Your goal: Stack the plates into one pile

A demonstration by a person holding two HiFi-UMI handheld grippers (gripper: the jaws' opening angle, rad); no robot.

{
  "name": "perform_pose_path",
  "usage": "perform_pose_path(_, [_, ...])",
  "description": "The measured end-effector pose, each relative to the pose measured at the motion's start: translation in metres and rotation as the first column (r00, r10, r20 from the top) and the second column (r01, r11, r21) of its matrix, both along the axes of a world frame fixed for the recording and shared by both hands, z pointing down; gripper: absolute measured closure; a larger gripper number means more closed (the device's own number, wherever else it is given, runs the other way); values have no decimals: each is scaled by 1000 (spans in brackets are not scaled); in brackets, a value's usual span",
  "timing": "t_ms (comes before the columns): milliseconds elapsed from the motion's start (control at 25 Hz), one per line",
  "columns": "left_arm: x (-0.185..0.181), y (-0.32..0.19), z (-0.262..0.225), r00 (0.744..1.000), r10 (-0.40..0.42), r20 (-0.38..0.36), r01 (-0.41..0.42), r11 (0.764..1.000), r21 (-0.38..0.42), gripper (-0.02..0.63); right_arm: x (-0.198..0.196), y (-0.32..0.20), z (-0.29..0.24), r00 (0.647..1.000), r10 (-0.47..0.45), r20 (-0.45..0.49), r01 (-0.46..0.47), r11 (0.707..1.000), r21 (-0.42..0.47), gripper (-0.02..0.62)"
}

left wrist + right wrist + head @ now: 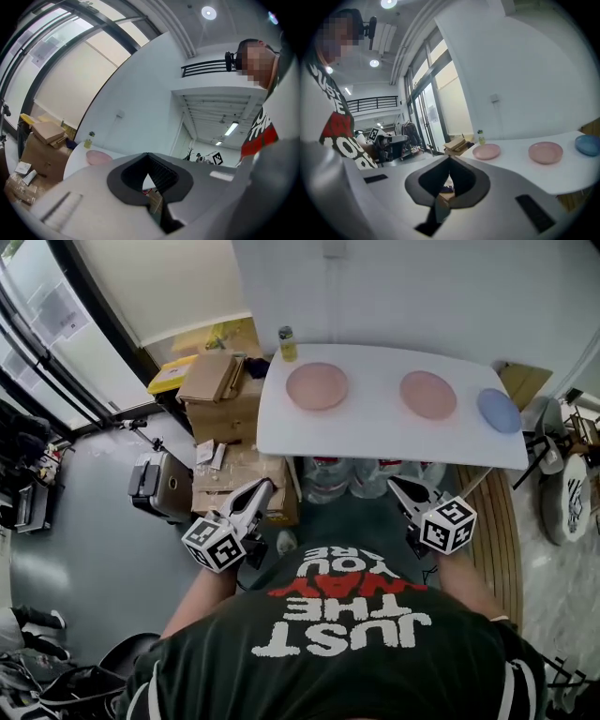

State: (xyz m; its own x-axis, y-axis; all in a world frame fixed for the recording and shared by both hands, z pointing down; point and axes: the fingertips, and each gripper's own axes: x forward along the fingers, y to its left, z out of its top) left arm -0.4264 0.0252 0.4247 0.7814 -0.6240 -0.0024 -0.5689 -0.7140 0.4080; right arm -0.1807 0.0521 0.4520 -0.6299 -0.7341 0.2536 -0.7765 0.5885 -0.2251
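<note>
Three plates lie apart on the white table [375,435]: a pink plate [317,386] at the left, a second pink plate [427,395] in the middle, and a blue plate [499,411] at the right end. My left gripper [258,491] and right gripper [401,489] hang close to my body, short of the table's front edge, both shut and empty. The right gripper view has its jaws' tips [450,159] together, with the pink plates [486,151] [545,152] and the blue plate [587,145] ahead. Past the left gripper [147,157], the left gripper view catches only the left pink plate [98,158].
A small bottle [287,343] stands at the table's back left corner. Cardboard boxes [220,395] are stacked against the table's left side. Packs of water bottles [337,479] sit under the table. A wooden panel [497,531] and a chair [562,493] are at the right.
</note>
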Motion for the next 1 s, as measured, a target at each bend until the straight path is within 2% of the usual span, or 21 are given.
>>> perform_pose_path(160, [-26, -81, 6, 998, 56, -21, -56, 998, -3, 606, -33, -73, -5, 999, 40, -9, -40, 999, 8, 591])
perform_pose_path(320, [-52, -154, 4, 993, 121, 5, -121, 993, 1, 606, -70, -141, -17, 998, 53, -32, -52, 998, 29, 591])
perform_pose_path(520, [-64, -228, 15, 986, 168, 20, -167, 985, -38, 606, -79, -213, -21, 992, 124, -16, -123, 992, 26, 591])
perform_pose_path(800, [-25, -284, 47, 983, 168, 67, -160, 981, -107, 606, -52, -266, -5, 995, 103, -7, -103, 994, -27, 591])
perform_pose_path(1000, [15, -314, 93, 986, 96, 139, -70, 981, -181, 606, -26, -290, 17, 1000, 9, -12, -9, 998, -64, 591])
